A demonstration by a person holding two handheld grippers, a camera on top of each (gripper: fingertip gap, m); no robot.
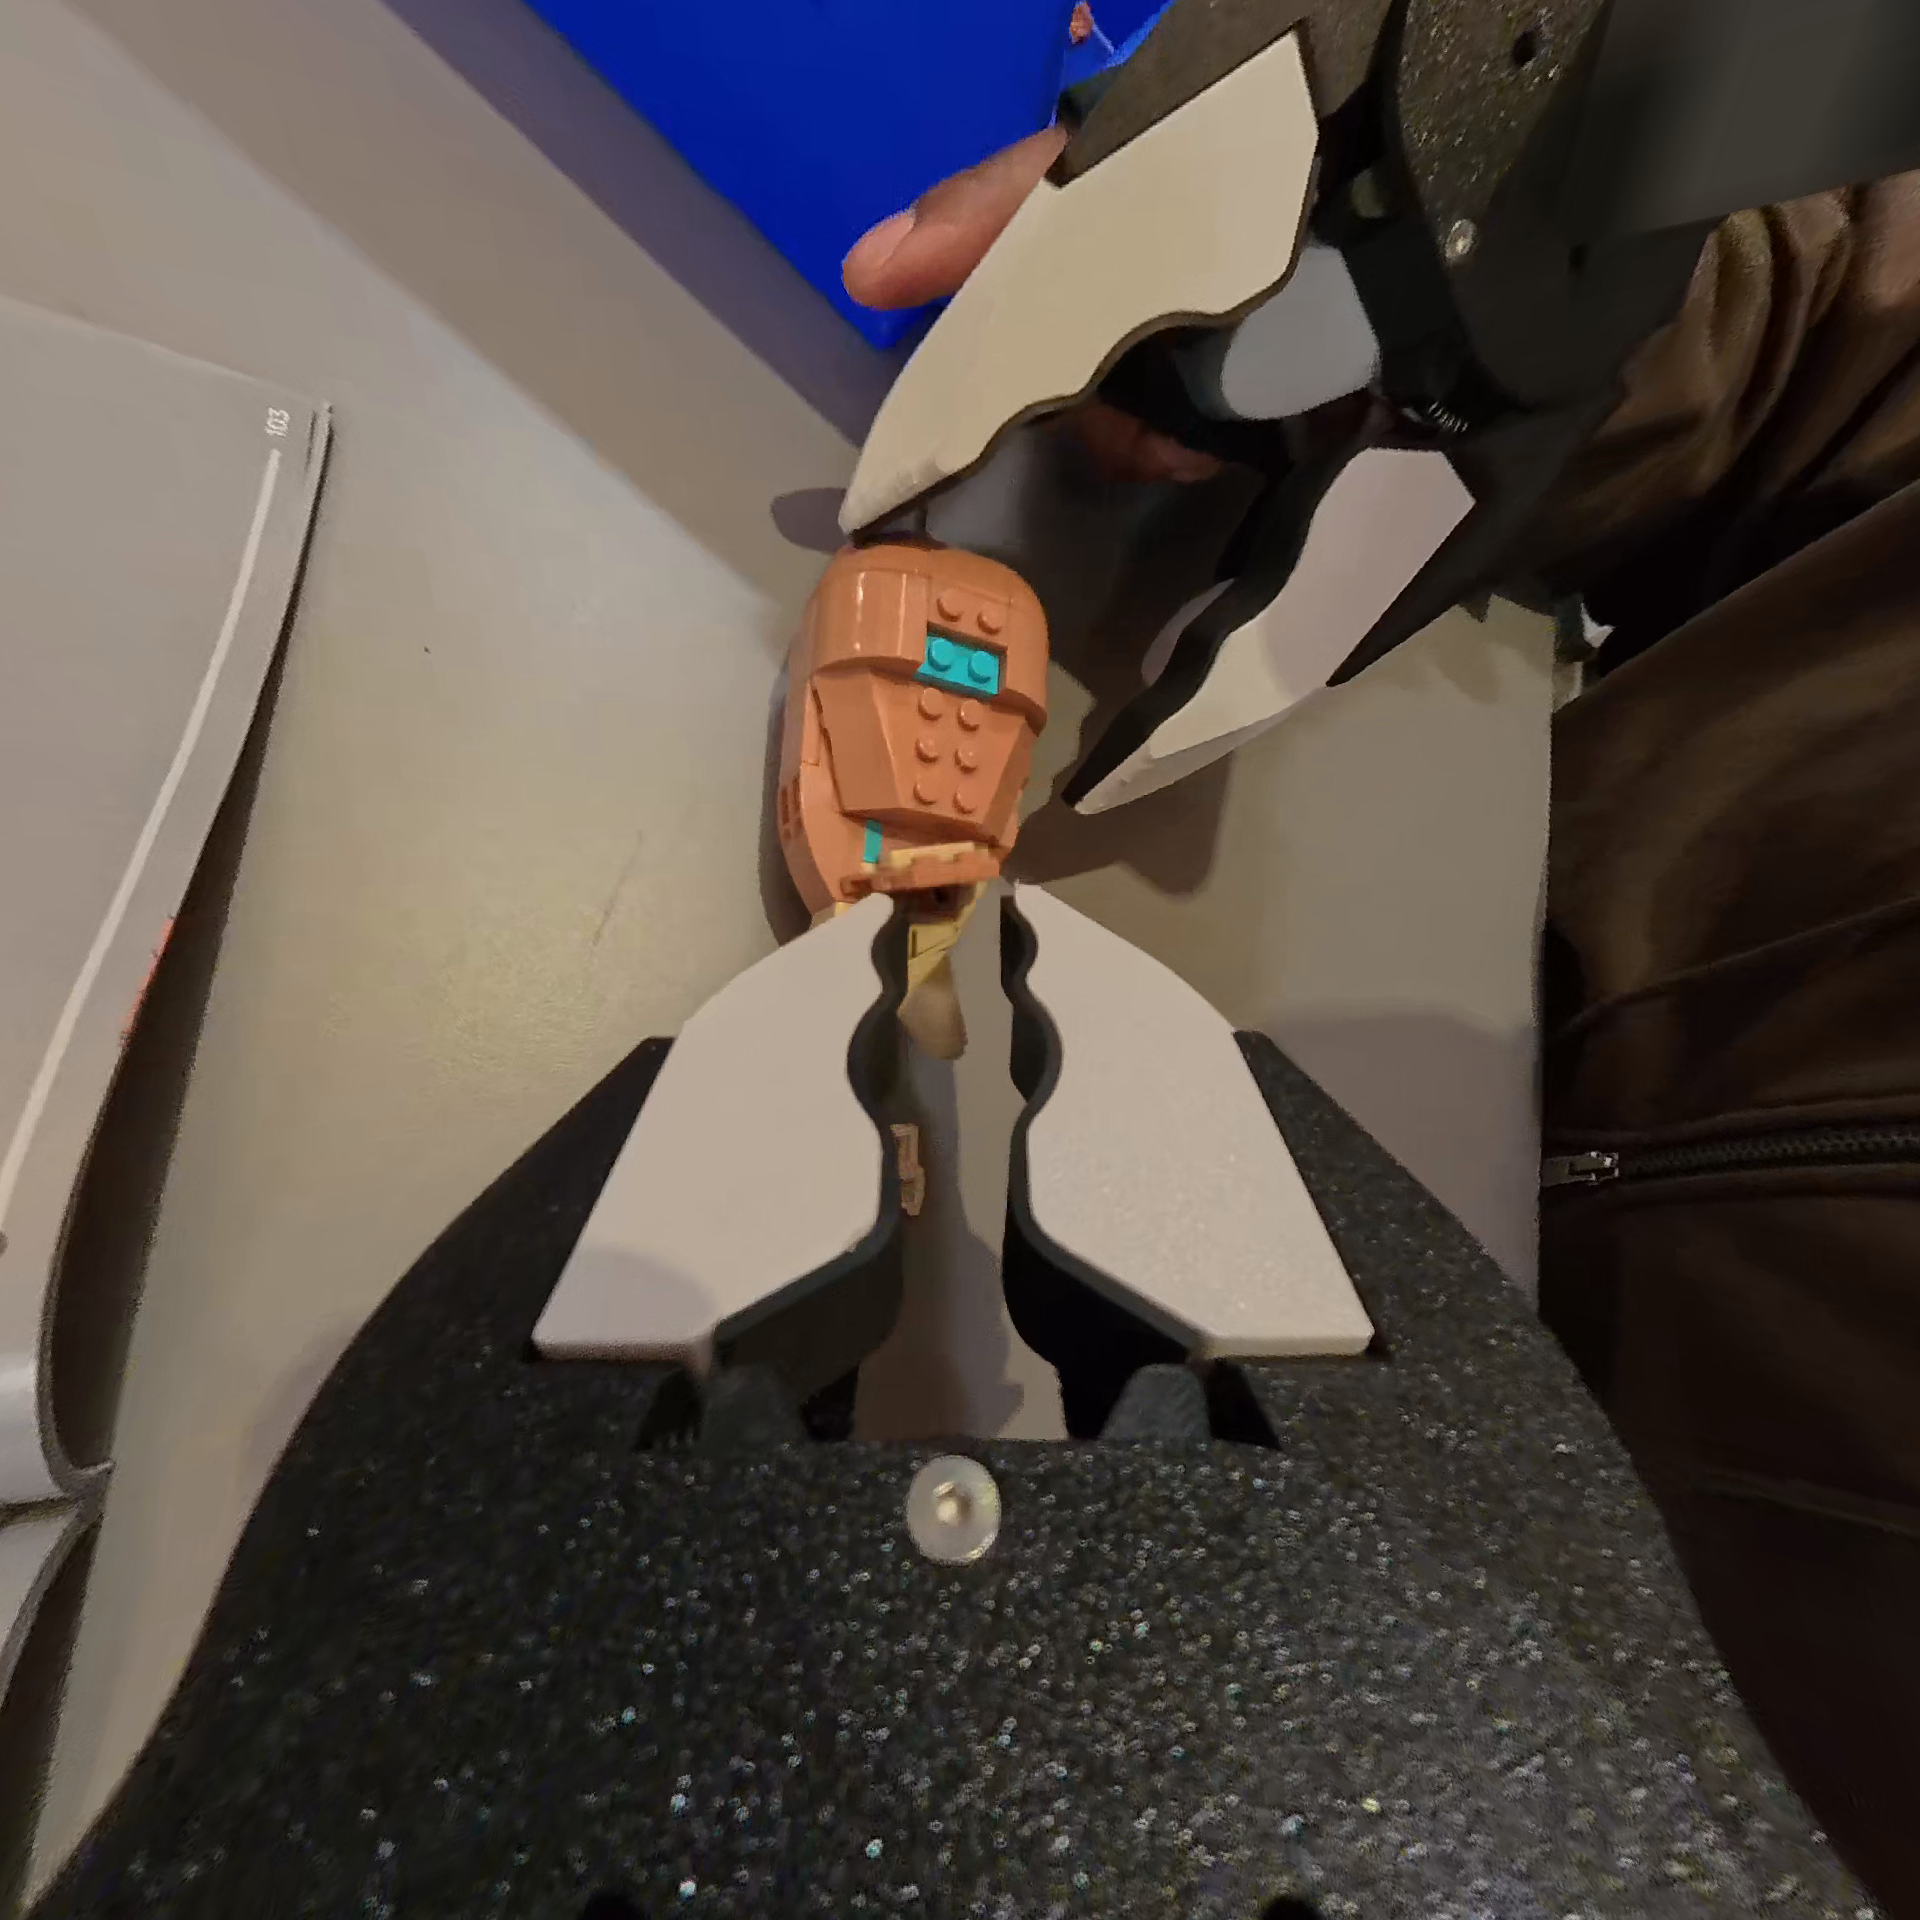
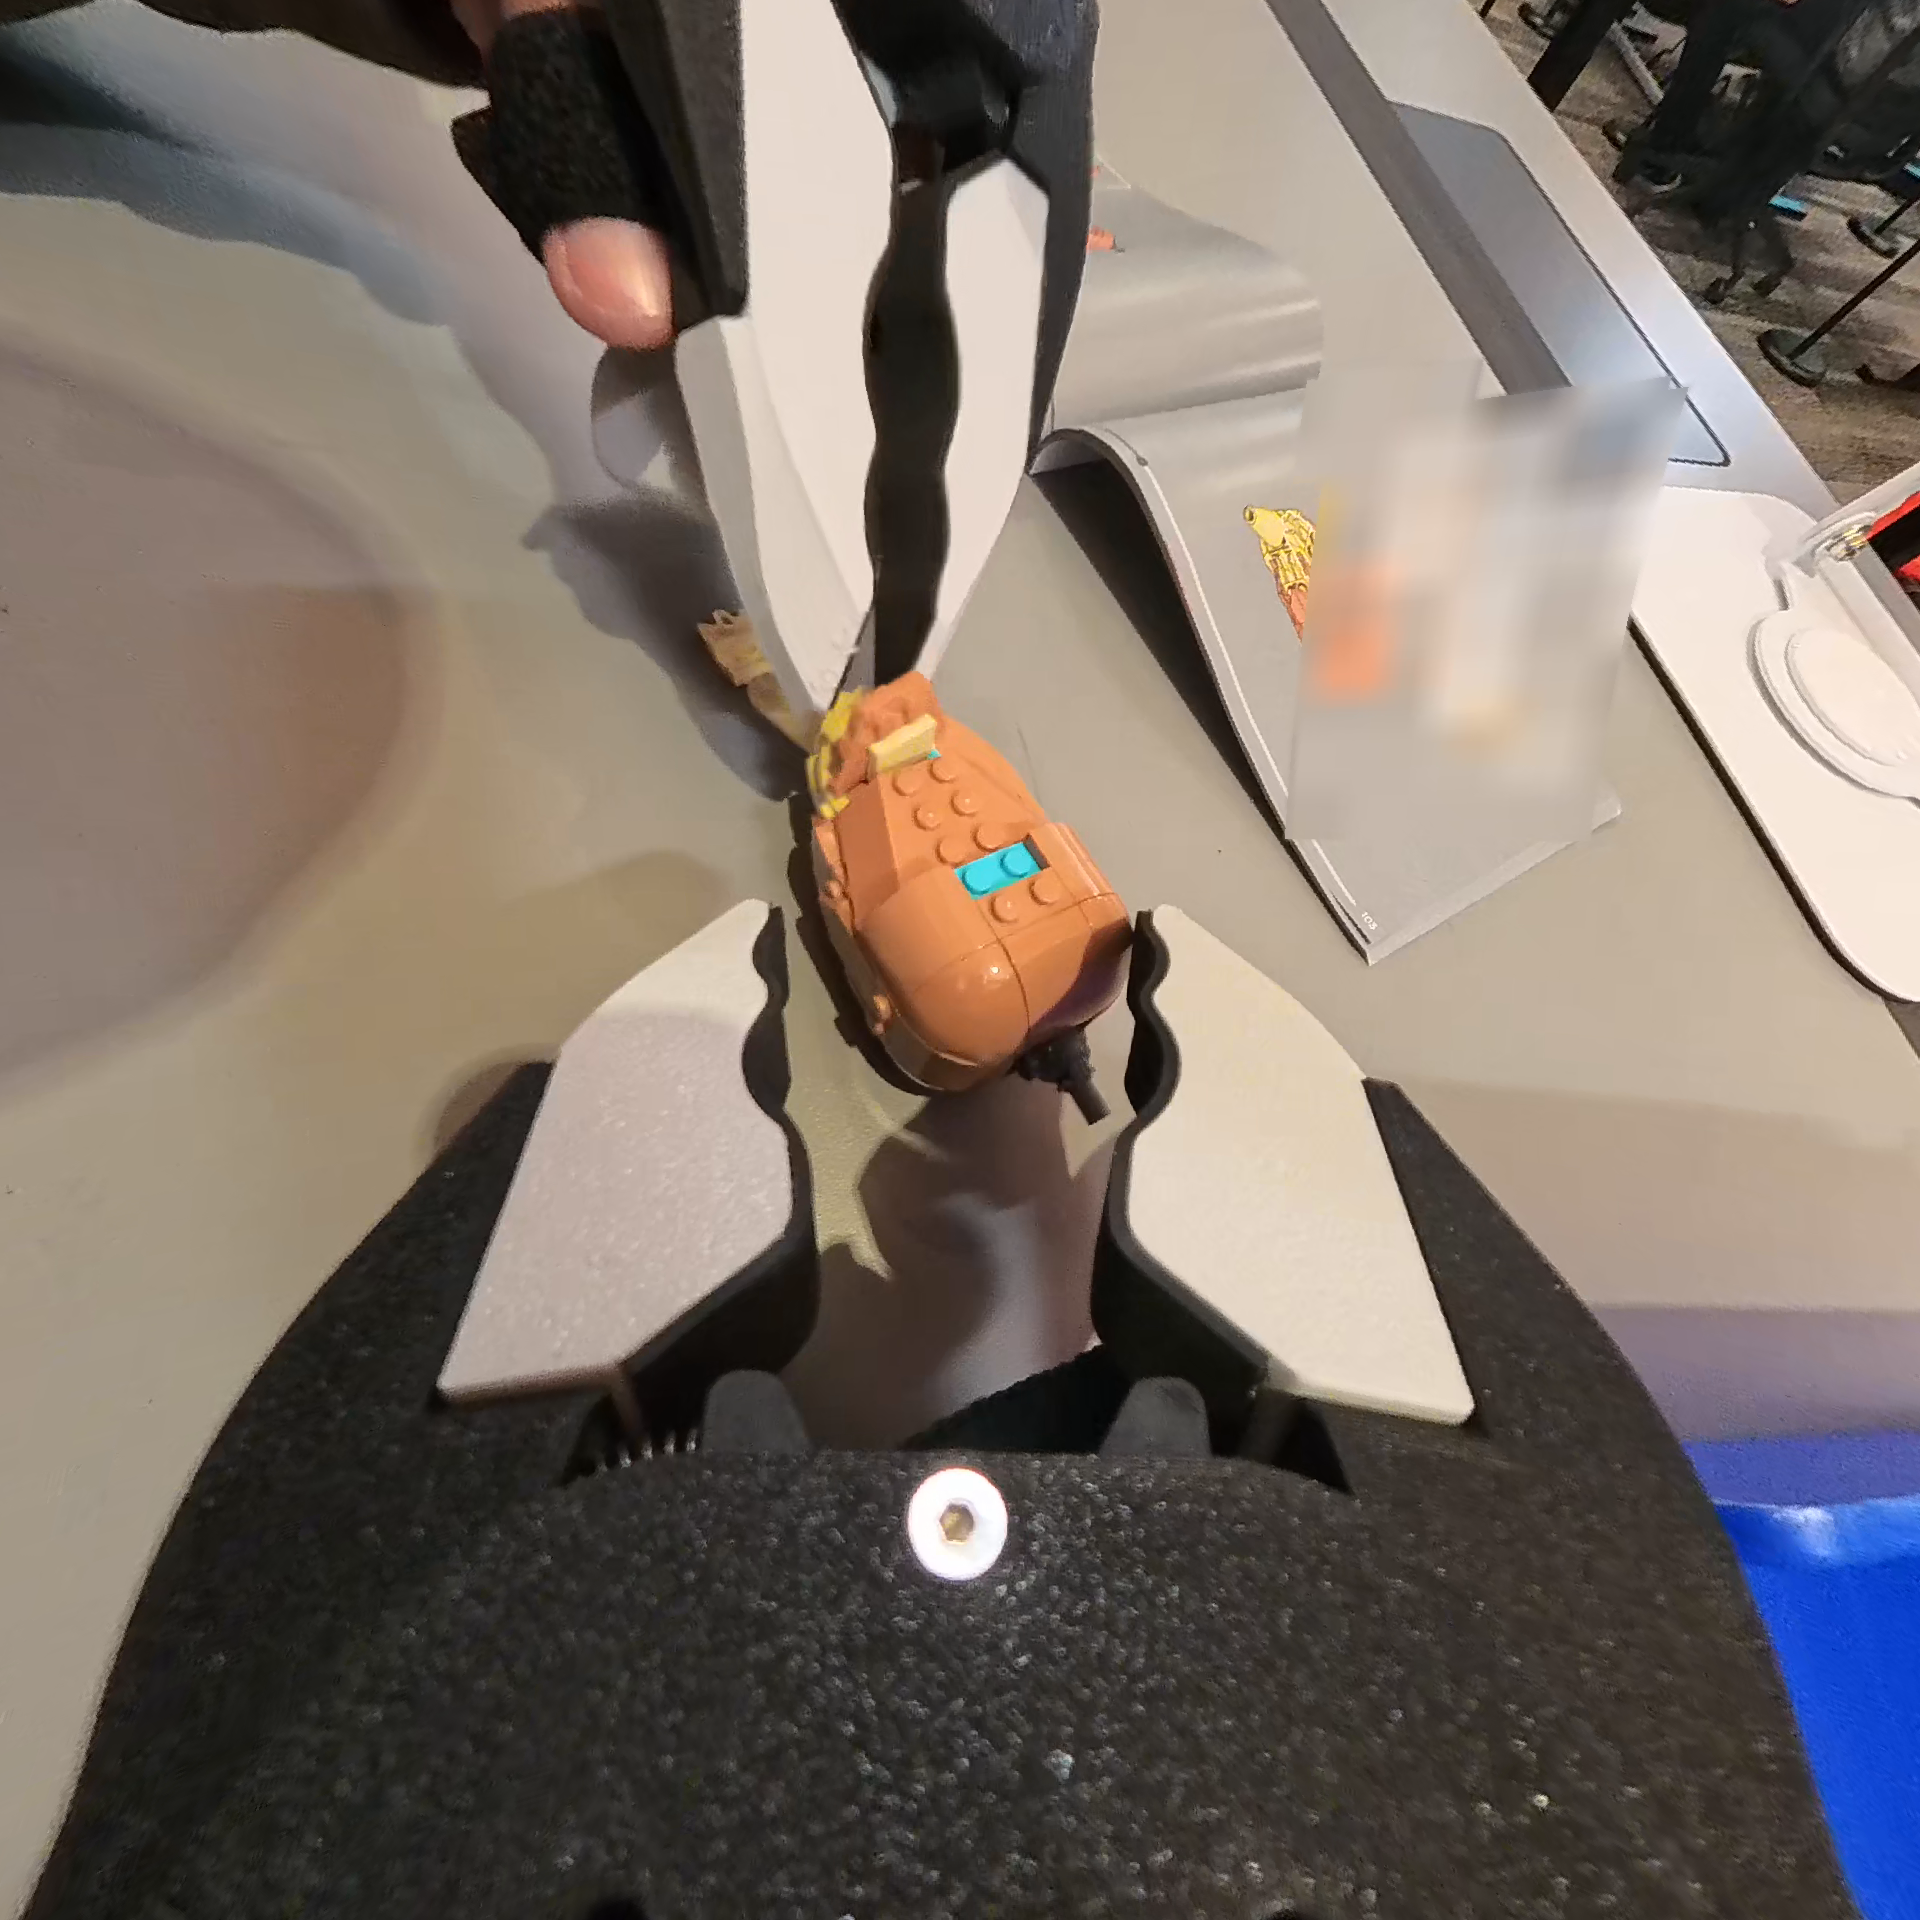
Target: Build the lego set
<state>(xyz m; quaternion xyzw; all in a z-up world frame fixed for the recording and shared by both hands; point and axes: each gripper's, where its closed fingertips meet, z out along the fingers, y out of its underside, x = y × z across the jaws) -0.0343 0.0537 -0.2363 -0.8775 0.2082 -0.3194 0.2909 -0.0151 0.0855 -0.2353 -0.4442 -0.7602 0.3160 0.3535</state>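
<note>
A brown lego model (image 1: 914,717) with a teal plate on top lies on the grey table (image 1: 499,831), and it also shows in the right wrist view (image 2: 966,914). My left gripper (image 1: 948,904) is closed on the model's tan and yellow end; in the right wrist view it (image 2: 878,681) comes down from above. My right gripper (image 2: 956,925) is open, with its fingers on either side of the model's rounded end, where a dark pin (image 2: 1081,1091) sticks out. In the left wrist view it (image 1: 971,655) straddles the far end. A small tan piece (image 2: 727,644) lies loose beside the model.
An open instruction booklet (image 2: 1195,582) lies on the table past the model and shows at the left in the left wrist view (image 1: 156,727). A blue bin (image 1: 831,125) stands behind. A white tray (image 2: 1818,675) is at the right. A person's dark jacket (image 1: 1714,935) is close by. Some 5 cm of space lies between my two pairs of fingers.
</note>
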